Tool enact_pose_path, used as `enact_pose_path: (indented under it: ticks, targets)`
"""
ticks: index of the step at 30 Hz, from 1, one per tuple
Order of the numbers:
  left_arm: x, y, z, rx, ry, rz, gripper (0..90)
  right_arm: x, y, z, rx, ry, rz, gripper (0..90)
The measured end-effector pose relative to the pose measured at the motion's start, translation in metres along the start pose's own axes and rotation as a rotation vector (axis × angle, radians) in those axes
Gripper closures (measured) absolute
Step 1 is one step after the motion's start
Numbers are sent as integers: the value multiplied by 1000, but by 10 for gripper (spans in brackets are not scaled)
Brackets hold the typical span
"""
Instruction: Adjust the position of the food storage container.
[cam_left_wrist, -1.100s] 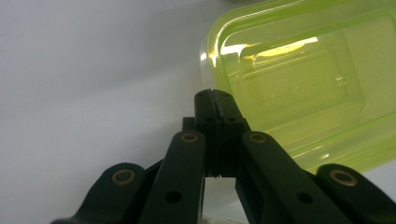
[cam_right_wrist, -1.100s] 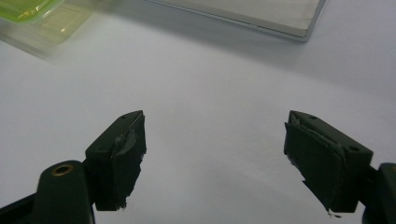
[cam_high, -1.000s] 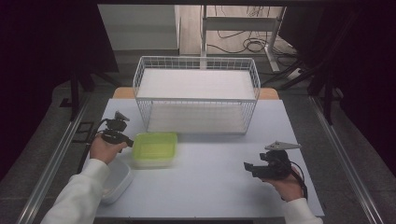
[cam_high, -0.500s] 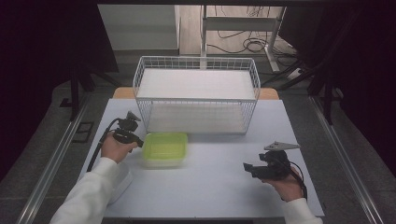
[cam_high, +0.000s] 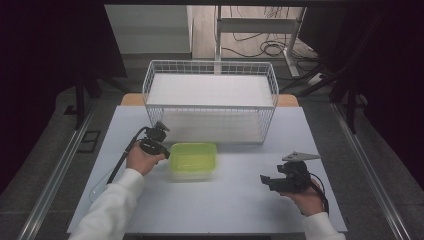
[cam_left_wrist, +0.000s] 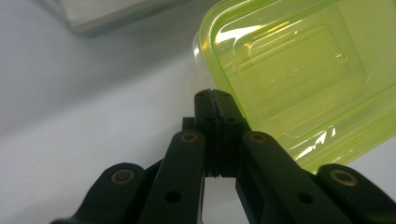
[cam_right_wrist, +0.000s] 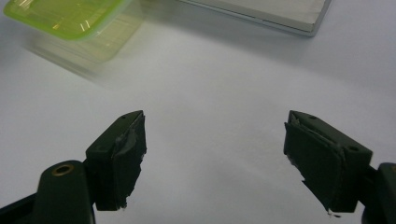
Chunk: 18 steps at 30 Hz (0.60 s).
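I had the left gripper (cam_left_wrist: 212, 100) with its jaws clamped on the rim of the green box (cam_high: 193, 159), pinching the thin lip at its corner because that was the only edge narrow enough to bite. The box stood near the middle of the bench (cam_high: 235, 200), just in front of the wire basket (cam_high: 210, 82). I kept the right gripper (cam_right_wrist: 214, 158) low over bare bench, well apart from the box, jaws wide apart and holding nothing, ready to help.

Translucent lime-green plastic container (cam_high: 193, 160), rectangular with rounded corners and a recessed panel, flat on the white table, near the wire basket's front.
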<state>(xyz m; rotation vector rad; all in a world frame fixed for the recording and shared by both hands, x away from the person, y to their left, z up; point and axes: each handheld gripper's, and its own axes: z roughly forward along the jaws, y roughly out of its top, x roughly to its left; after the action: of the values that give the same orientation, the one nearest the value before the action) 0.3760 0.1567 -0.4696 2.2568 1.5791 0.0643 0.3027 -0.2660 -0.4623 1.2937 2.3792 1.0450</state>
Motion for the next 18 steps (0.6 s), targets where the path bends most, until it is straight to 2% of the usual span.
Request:
enact_pose_path:
  ticks: [9,14,18]
  targets:
    - [-29,9,8,-11,-36,33,900,1,0,2,11,-5,-3,209]
    - [-39,14,11,-13,-43,50,900,1,0,2,14,-5,-3,210]
    - [-44,16,14,-30,-41,36,900,1,-1,3,16,-6,-1,209]
